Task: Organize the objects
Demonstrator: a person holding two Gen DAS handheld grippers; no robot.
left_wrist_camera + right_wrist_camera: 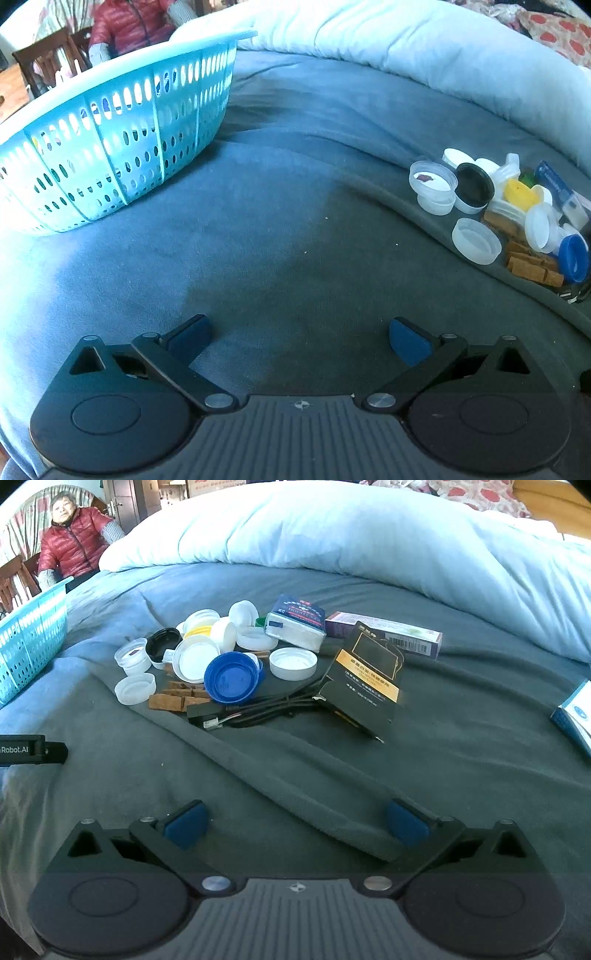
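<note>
Both grippers empty over the bed; pile waits, basket off to the left.

Left gripper (300, 338) spread wide, nothing between the pads, hovering over bare blanket (280, 229) between basket (110, 147) and pile. Right gripper (295, 821) likewise parted and empty, facing the pile head-on. Pile sits on a blanket fold: blue cap (232, 677) on top near the front, white caps (192, 657) crowded behind it, clothespins (181, 698) and cable (266, 710) at the near edge, black card (369, 675) tilted up on the right, boxes (384, 635) at the back. Judgement: the right gripper is better placed to pick. Take a loose outlier first, such as the blue cap or a front white cap, pinching across the rim. Leave the cable; it may drag neighbours. Soft bedding gives, so press lightly.
</note>
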